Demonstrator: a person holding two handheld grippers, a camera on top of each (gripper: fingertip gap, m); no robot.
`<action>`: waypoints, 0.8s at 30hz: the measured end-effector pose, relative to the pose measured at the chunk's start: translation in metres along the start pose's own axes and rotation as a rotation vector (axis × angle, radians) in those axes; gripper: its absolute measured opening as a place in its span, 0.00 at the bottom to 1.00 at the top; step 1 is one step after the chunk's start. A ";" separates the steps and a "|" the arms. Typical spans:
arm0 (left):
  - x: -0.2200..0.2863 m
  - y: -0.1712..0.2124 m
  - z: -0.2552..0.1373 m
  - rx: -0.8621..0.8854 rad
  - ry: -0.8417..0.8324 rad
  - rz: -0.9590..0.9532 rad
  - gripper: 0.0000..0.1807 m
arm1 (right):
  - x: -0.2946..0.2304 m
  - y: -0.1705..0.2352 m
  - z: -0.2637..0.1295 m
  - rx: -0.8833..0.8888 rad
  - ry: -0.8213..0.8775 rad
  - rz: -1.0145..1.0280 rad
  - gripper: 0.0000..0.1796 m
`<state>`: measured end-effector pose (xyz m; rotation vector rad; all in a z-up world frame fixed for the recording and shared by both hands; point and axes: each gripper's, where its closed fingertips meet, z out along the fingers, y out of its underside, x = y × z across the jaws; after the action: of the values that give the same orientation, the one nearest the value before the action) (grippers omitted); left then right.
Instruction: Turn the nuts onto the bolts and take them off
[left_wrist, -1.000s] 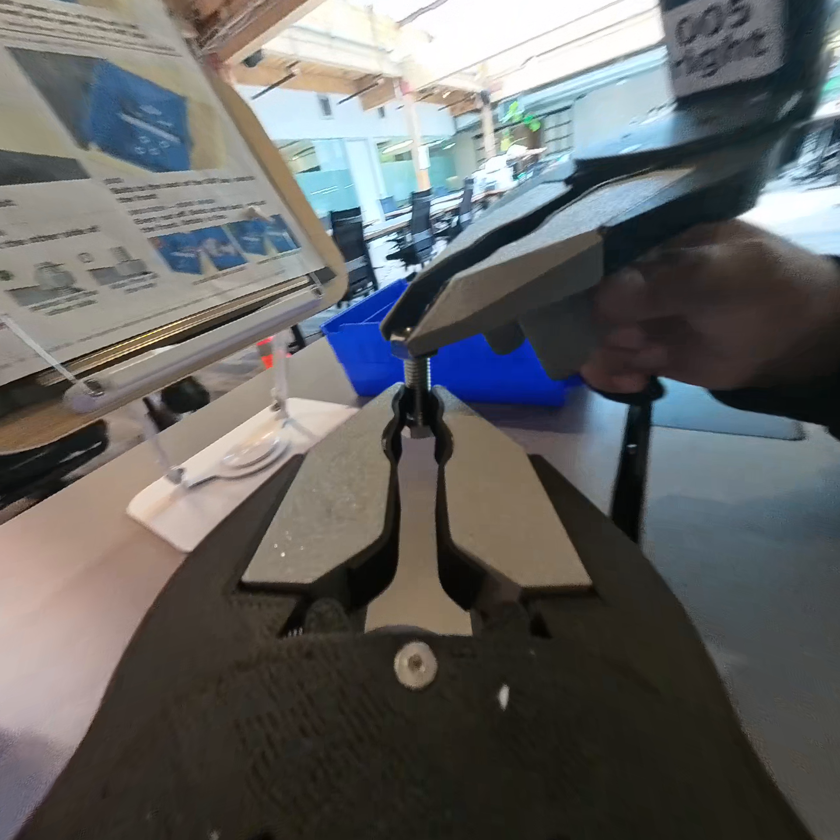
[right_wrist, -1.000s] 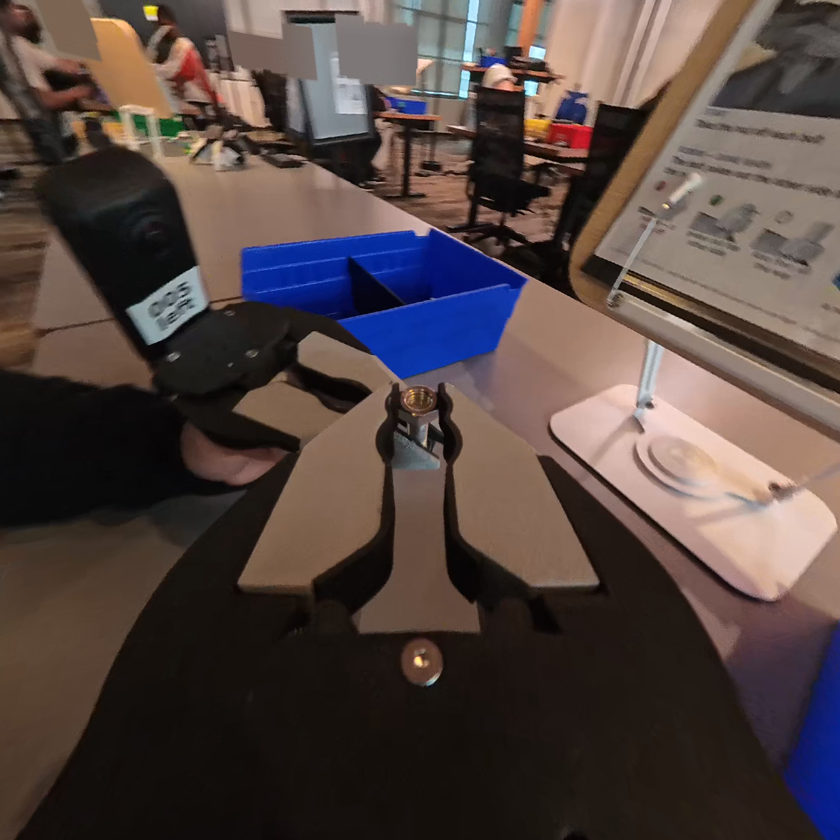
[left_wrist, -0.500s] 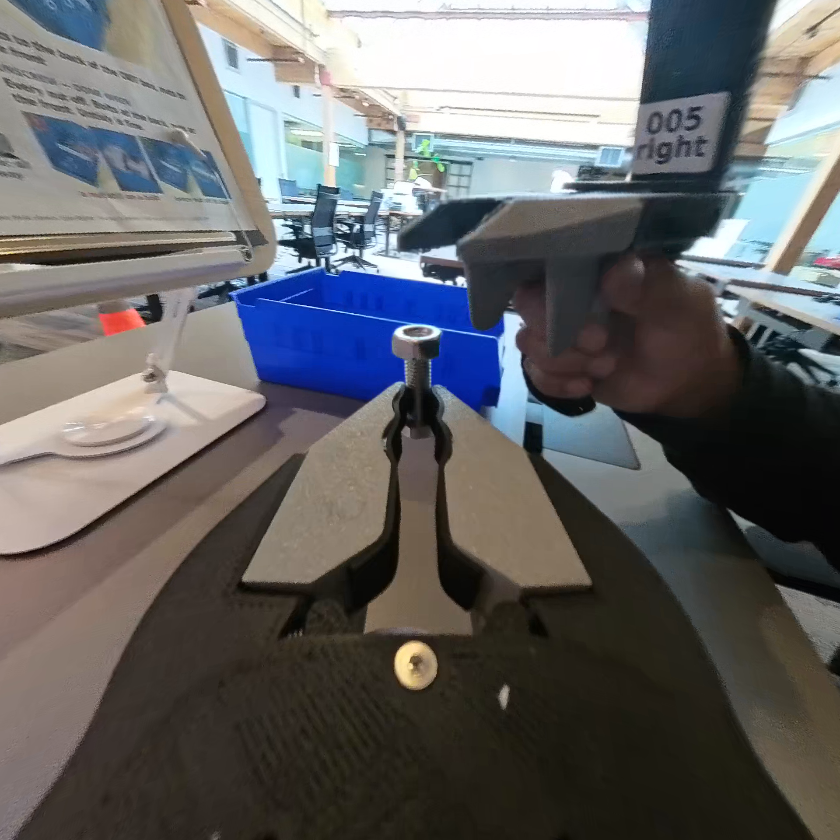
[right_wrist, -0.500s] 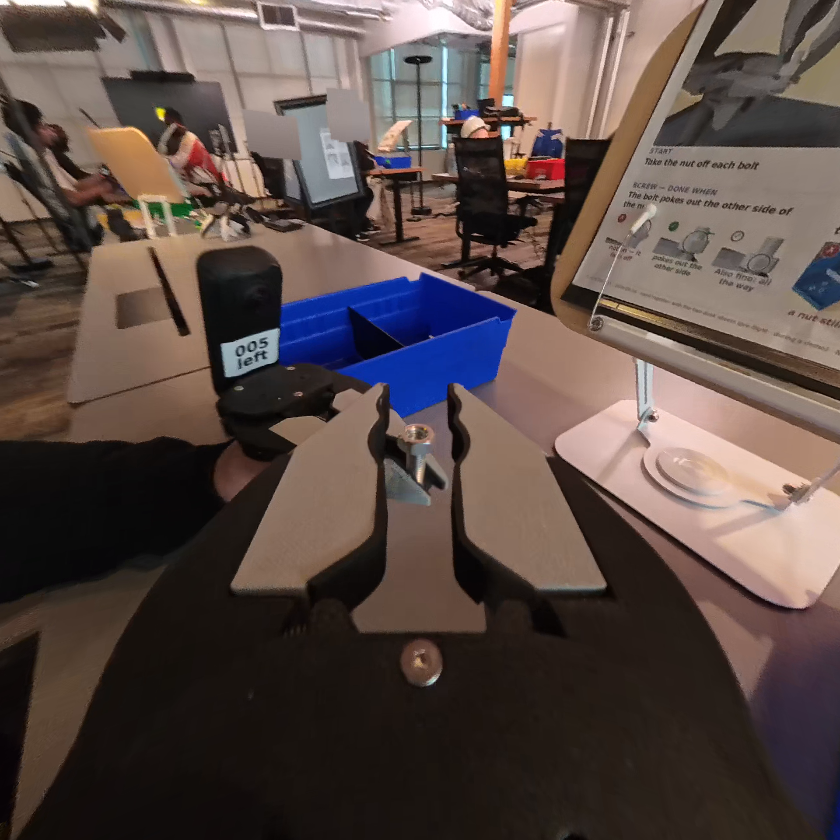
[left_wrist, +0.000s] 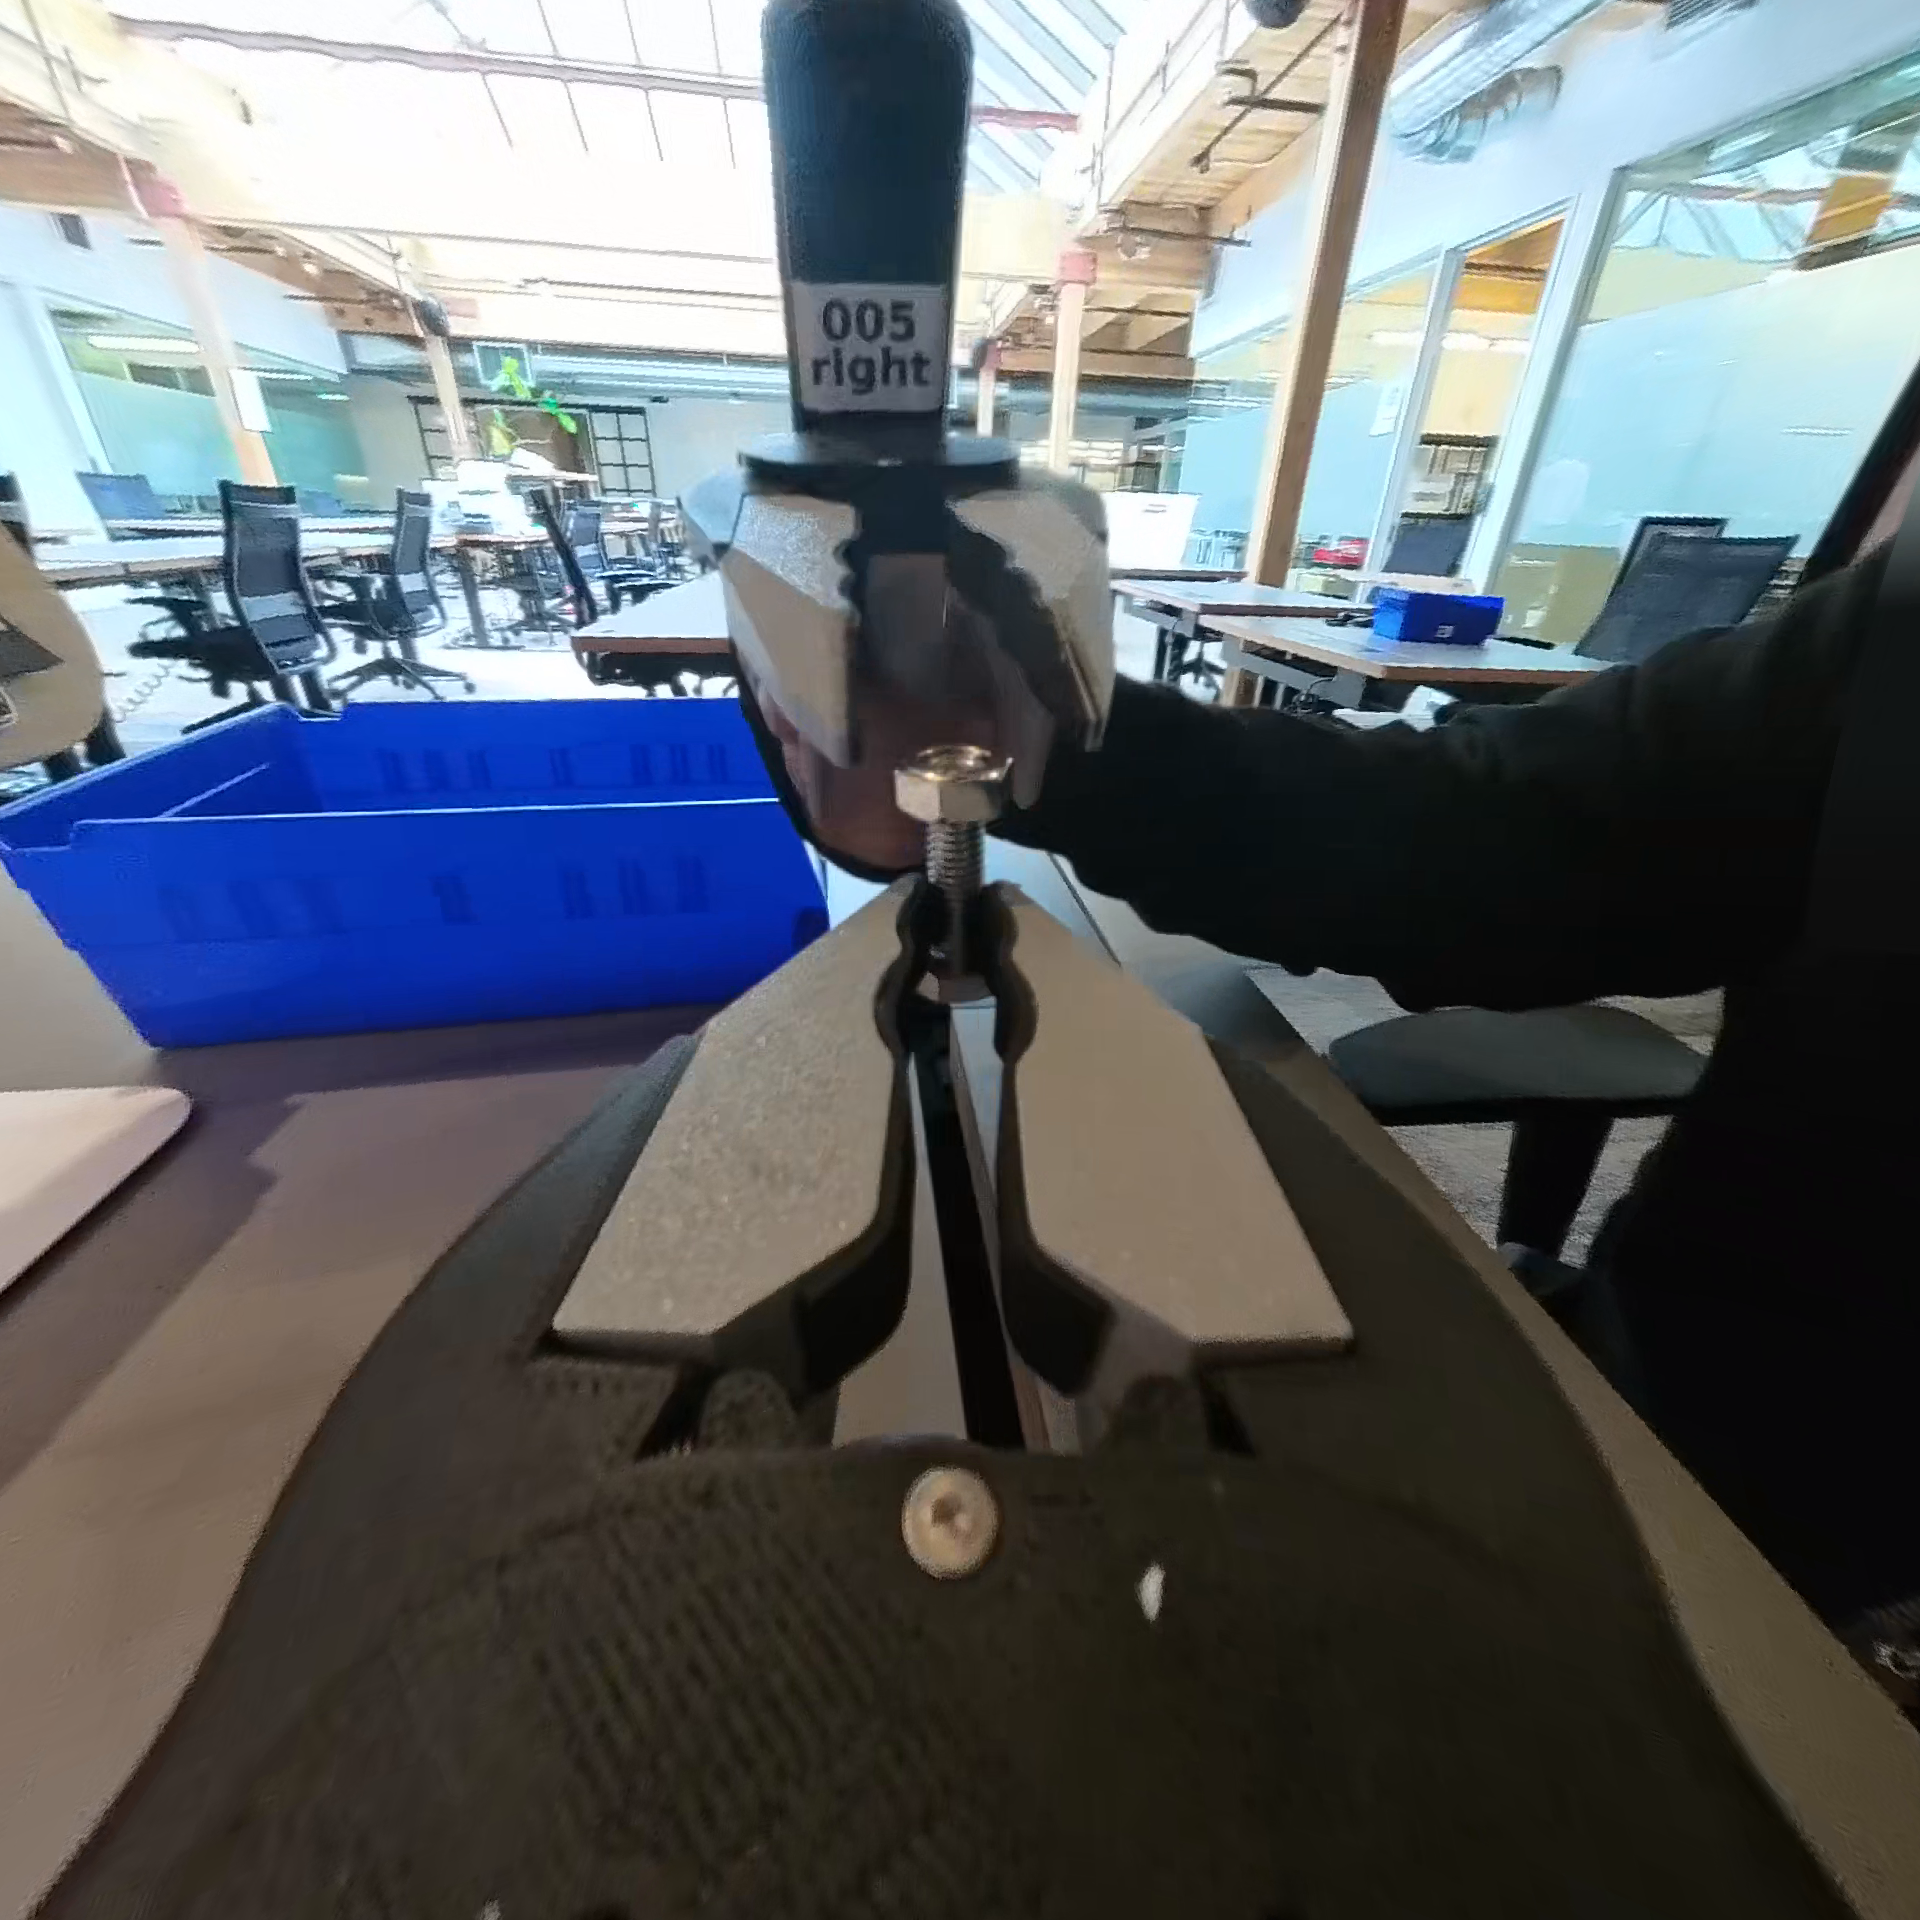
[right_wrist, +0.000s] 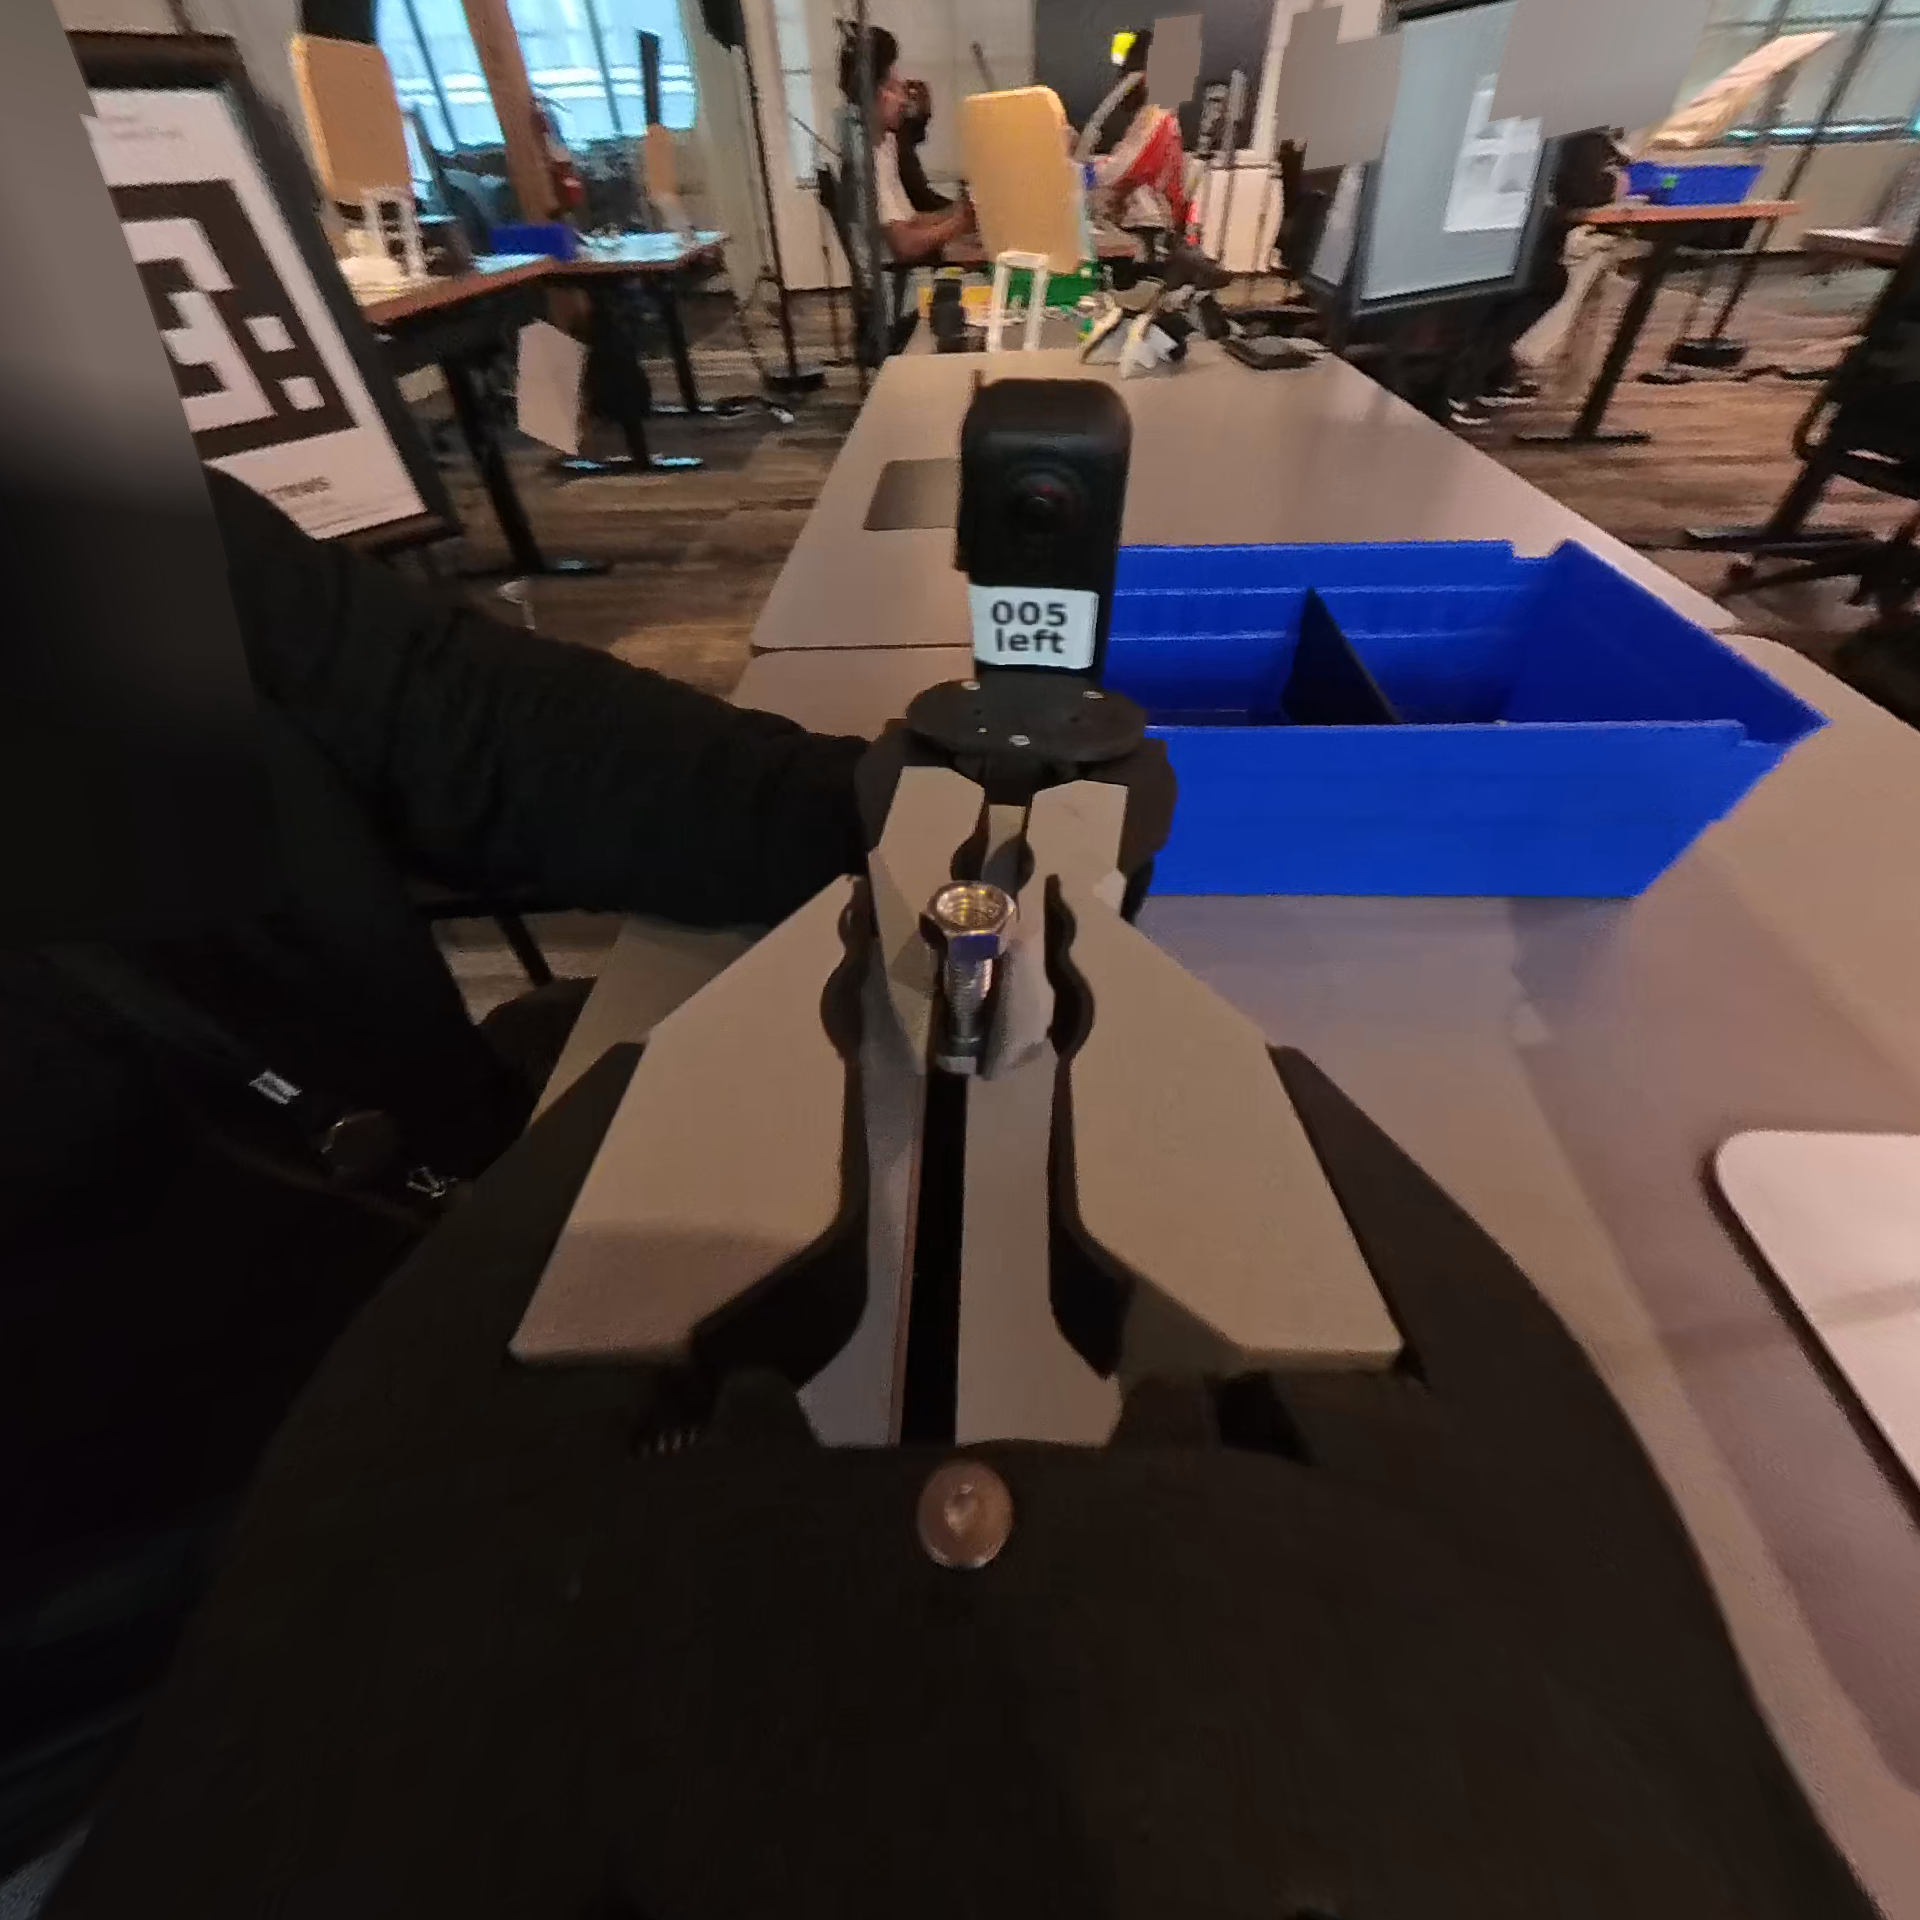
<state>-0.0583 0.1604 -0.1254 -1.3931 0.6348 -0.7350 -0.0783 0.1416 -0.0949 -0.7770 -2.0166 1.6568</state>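
The table lay grey under me, with the blue bin at its far side, one black divider splitting it into compartments; I could not see what lay inside. The pale base of a stand sat at the right edge in the right wrist view. My two tools faced each other above the table. My left gripper was pinched narrow on the bolt, gripping it low down by what looked like its head, so the threaded shank stood upright out of the tips. The nut sat at the very top of the threads. My right gripper stood spread wide, its fingers either side of the bolt and nut without touching them, holding nothing. I judged the task to be mid-cycle: the nut was only on the last threads, and from this alone I could not tell whether it was being run on or taken off. Either way the right fingers had to close on the nut again and turn it, and any other bolts were out of sight.
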 end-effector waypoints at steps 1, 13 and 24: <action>0.001 0.000 0.000 0.000 0.004 0.004 0.04 | -0.003 0.000 0.001 0.007 -0.018 -0.005 0.17; 0.011 0.001 0.002 -0.007 0.057 0.020 0.04 | -0.005 0.001 0.010 0.042 -0.054 -0.007 0.12; 0.011 -0.001 0.001 0.000 0.055 0.025 0.04 | -0.009 0.002 0.009 0.039 -0.071 -0.010 0.08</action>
<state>-0.0505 0.1523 -0.1242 -1.3668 0.6942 -0.7561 -0.0773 0.1295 -0.0982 -0.7025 -2.0264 1.7351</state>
